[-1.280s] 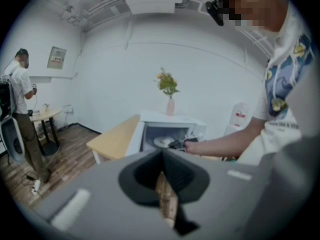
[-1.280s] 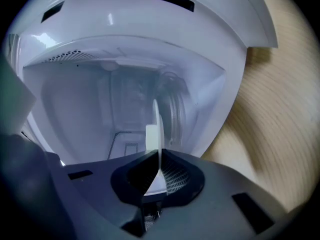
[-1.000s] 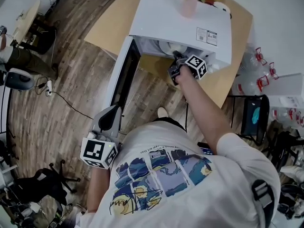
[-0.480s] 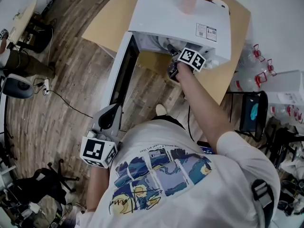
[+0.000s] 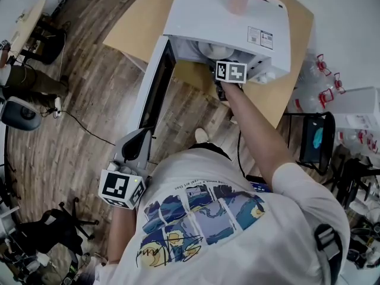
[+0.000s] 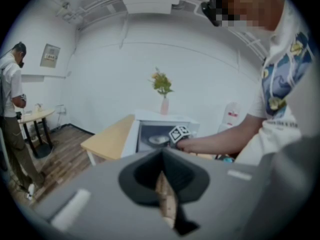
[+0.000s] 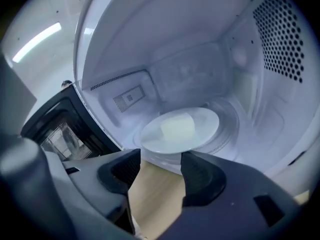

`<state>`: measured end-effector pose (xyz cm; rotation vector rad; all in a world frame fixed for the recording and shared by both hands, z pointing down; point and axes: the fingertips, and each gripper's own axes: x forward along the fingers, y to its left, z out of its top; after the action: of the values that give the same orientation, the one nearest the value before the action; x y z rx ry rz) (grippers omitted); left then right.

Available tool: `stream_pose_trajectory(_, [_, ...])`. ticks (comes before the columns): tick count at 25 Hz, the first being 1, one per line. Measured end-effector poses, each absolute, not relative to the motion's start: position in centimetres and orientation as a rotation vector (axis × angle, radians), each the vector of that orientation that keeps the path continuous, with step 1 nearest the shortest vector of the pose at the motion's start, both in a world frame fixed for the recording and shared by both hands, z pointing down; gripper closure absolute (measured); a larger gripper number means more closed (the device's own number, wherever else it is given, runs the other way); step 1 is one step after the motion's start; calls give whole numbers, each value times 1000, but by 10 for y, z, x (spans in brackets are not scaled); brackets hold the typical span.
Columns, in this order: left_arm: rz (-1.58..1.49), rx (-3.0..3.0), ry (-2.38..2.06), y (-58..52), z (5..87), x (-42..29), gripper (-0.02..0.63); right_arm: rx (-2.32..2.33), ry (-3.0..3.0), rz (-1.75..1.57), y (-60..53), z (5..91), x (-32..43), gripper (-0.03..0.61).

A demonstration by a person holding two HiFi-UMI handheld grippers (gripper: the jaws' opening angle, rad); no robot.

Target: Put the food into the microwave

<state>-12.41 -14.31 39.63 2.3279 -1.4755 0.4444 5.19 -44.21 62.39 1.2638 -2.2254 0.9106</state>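
While R hand-held gripper [image 7: 157,168] jaws are opening w/ nothing between, plate [image 7: 206,120] w/ food [image 7: 177,126] sits just ahead inside microwave [image 5: 225,16]; L hand-held gripper [image 6: 163,186] clenched, well apart.

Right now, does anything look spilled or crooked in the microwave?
No, nothing stands out. The plate sits flat inside the microwave, with the pale food block on it and no spill around it. The right tool is at the opening, its jaws opening with nothing between them.
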Motion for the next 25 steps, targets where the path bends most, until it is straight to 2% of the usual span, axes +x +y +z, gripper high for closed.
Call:
stream_pose_trajectory(6, [444,2323,-1474,-141,397,-130,607,1198,-2110,672,-439,630,54,344])
stream_pose_trajectory(10, [433,2321,-1474,-141,397,-134,607,1169,-2031,640,-436,635,59,383])
stream_pose_trajectory(13, [418,2318,-1477,-139,397,-138,607,1163,-1985,659,-431,640,64,386])
stream_pose_trajectory(16, [409,2323,-1471,-138,398,-139,607,1152,-1943,699,-427,646,69,449])
stream_pose_trajectory(25, [384,2329,-1455,-128,398,-143,607,1179,-1939,742,-420,646,78,443])
